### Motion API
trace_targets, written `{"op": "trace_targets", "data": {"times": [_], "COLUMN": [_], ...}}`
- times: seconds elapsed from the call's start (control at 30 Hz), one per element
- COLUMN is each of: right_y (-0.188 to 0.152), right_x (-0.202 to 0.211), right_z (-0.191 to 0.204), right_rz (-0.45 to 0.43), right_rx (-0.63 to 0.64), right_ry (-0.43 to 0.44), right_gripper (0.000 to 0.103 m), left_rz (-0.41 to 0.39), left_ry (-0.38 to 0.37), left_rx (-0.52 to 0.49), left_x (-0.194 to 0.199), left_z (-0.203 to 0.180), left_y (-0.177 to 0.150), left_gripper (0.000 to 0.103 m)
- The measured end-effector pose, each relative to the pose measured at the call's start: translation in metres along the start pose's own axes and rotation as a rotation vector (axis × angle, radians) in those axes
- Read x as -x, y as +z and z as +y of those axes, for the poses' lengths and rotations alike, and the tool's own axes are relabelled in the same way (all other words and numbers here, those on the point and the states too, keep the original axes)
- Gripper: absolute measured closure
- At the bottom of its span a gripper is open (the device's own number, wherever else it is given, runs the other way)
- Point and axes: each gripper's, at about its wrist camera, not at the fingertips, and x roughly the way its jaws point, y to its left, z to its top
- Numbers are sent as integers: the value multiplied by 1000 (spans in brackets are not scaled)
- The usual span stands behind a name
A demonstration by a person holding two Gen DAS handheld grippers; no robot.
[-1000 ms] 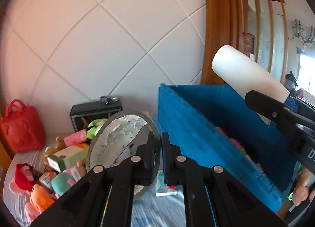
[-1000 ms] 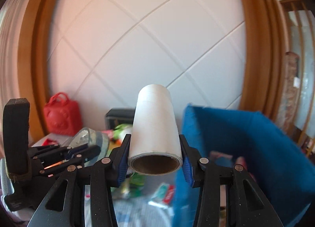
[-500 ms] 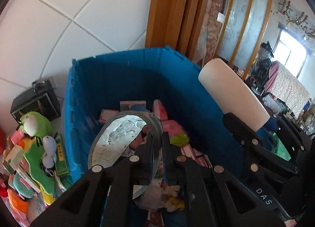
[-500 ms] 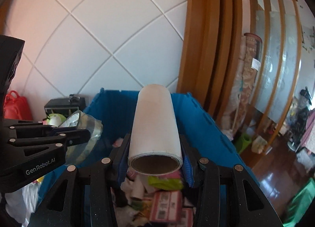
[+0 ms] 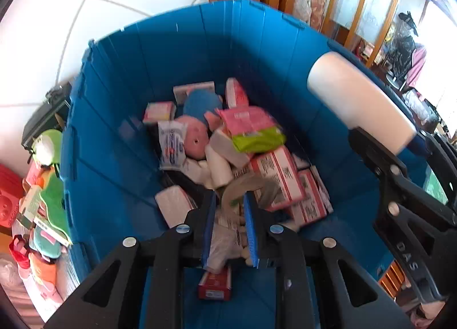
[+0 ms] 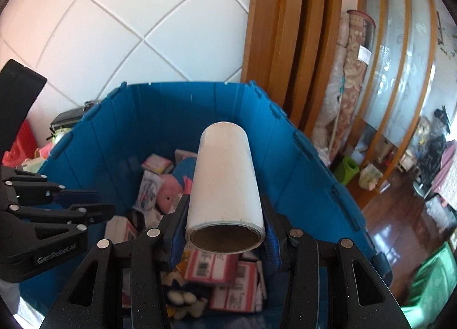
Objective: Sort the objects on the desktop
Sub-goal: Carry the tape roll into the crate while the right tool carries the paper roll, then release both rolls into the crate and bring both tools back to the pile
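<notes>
Clear tape roll, held half a second ago, is gone from the left gripper (image 5: 228,223), now parted and empty above the blue plastic crate (image 5: 177,52): judged deposited. White paper roll on a cardboard core (image 6: 225,186) remains clamped in the right gripper (image 6: 224,232); its drop is judged next.

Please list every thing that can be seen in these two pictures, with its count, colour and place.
large plastic bin: one, blue, under both grippers
white paper roll with brown core: one, clamped in right gripper, above bin
pink-and-white cartons: several, inside bin
pink plush toy: one, inside bin
pink-green packet: one, inside bin
red plastic bag: one, left of bin
left hand-held gripper: black, open, empty
right hand-held gripper: black, shut on roll
</notes>
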Motion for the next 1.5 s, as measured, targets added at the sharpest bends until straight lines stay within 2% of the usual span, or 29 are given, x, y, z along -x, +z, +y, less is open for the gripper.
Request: {"op": "trace_targets", "data": {"times": [0.13, 0.17, 0.2, 0.3, 0.4, 0.53, 0.7, 0.87, 0.93, 1.03, 1.1, 1.17, 1.23, 1.33, 1.5], "right_y": [-6, -7, -8, -10, -12, -14, -15, -9, -7, -4, -2, 1, 1, 0, -7], "right_x": [-3, -3, -3, 3, 14, 26, 51, 70, 75, 82, 87, 90, 93, 95, 85], "right_z": [2, 2, 3, 5, 6, 9, 26, 61, 78, 103, 126, 150, 176, 216, 279], "right_rz": [22, 25, 30, 17, -2, -27, -108, -208, -244, -290, -320, -341, -359, -381, -359], "right_rx": [-1, -3, -3, 0, 4, 7, -5, 22, 23, 24, 33, 48, 64, 103, 163], "right_ry": [-8, -8, -10, -39, -61, -95, -27, 40, 93, 162, 214, 252, 294, 355, 423], "right_gripper": [56, 52, 39, 12, 1, 0, 0, 0, 0, 0, 0, 0, 0, 0, 0], "left_rz": [-1, 0, -1, -14, -43, -130, -301, -469, -551, -644, -664, -653, -643, -615, -533], "left_ry": [9, 8, 9, 8, 2, 3, -15, -14, 1, 84, 140, 194, 236, 301, 352], "left_rx": [-2, -1, 2, 5, 11, 27, 95, 203, 238, 277, 301, 325, 360, 406, 488], "left_x": [-1, -2, 0, 3, 11, 33, 72, 105, 116, 130, 133, 133, 133, 131, 118], "left_z": [0, 1, 1, 4, 8, 15, 41, 88, 109, 139, 162, 185, 211, 252, 314], "left_y": [-8, -9, -12, -16, -22, -34, -55, -85, -99, -125, -141, -154, -171, -197, -236], "left_gripper": [83, 83, 83, 83, 83, 83, 83, 83, 83, 83, 79, 70, 69, 60, 60]}}
